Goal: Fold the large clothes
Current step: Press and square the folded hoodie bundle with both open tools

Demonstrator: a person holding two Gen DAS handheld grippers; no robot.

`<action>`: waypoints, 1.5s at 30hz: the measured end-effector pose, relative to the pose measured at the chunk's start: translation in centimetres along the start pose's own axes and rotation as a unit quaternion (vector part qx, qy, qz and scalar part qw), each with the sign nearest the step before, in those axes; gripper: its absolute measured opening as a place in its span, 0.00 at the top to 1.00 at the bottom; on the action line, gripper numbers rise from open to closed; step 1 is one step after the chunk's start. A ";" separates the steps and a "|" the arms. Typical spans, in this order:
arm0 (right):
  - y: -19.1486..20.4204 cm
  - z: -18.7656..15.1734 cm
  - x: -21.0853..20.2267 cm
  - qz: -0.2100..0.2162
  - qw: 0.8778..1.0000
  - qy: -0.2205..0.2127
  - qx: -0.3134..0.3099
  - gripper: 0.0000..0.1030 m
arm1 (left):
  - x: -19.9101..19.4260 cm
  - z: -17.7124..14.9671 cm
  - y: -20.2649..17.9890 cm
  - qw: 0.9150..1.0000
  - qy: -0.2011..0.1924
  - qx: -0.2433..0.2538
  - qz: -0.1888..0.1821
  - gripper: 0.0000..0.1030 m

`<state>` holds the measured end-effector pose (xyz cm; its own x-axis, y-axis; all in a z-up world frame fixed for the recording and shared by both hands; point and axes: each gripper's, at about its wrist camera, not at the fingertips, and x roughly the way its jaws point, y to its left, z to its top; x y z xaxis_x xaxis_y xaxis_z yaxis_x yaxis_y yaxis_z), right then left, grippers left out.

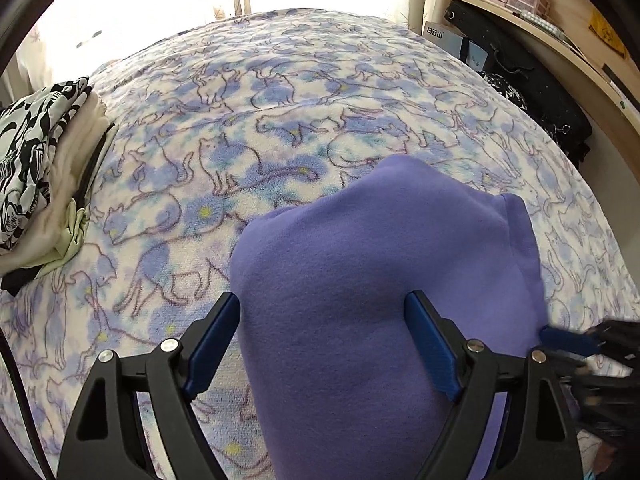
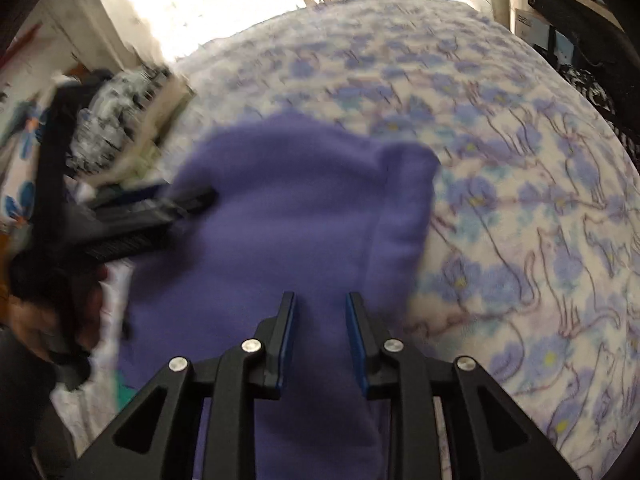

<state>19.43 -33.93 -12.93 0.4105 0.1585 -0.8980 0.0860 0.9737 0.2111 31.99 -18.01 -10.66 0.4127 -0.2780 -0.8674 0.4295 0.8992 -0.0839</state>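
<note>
The left hand-held gripper (image 1: pixel 322 316) hangs spread wide over a purple fleece garment (image 1: pixel 380 280) lying on the cat-print bed (image 1: pixel 280 100), pinching nothing. The right hand-held gripper (image 2: pixel 320 320) stands narrowly parted above the same cloth, nothing between its pads. A single-layer pinch could drag the fold apart. Motion blur obscures the clothes pile (image 1: pixel 44 168); the garment's near end is cut off.

Blown-out window glare, right-view motion blur
</note>
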 end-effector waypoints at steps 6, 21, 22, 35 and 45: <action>-0.7 -0.4 0.1 0.003 1.000 -0.004 0.016 0.85 | -1.0 -0.3 0.2 1.000 0.008 -0.016 -0.015 0.19; 1.1 -0.8 -1.3 -0.032 0.999 -0.006 0.010 0.82 | -7.0 -3.5 3.2 0.997 0.031 -0.051 -0.047 0.19; 1.1 -0.8 -1.5 -0.033 0.999 -0.006 0.011 0.82 | -7.6 -3.9 3.3 0.998 0.026 -0.046 -0.040 0.19; 2.0 -2.0 -4.5 -0.045 0.999 -0.025 0.008 0.63 | -9.9 -6.8 2.7 1.000 0.026 -0.004 -0.012 0.19; 1.4 -2.4 -5.4 -0.042 0.999 -0.026 0.011 0.37 | -7.1 -7.9 4.4 0.987 0.086 -0.076 -0.111 0.19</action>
<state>15.15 -33.01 -8.75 0.4479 0.0662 -0.8916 0.1414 0.9795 0.1438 24.58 -9.43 -8.72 0.1726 -0.4246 -0.8888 0.3634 0.8661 -0.3432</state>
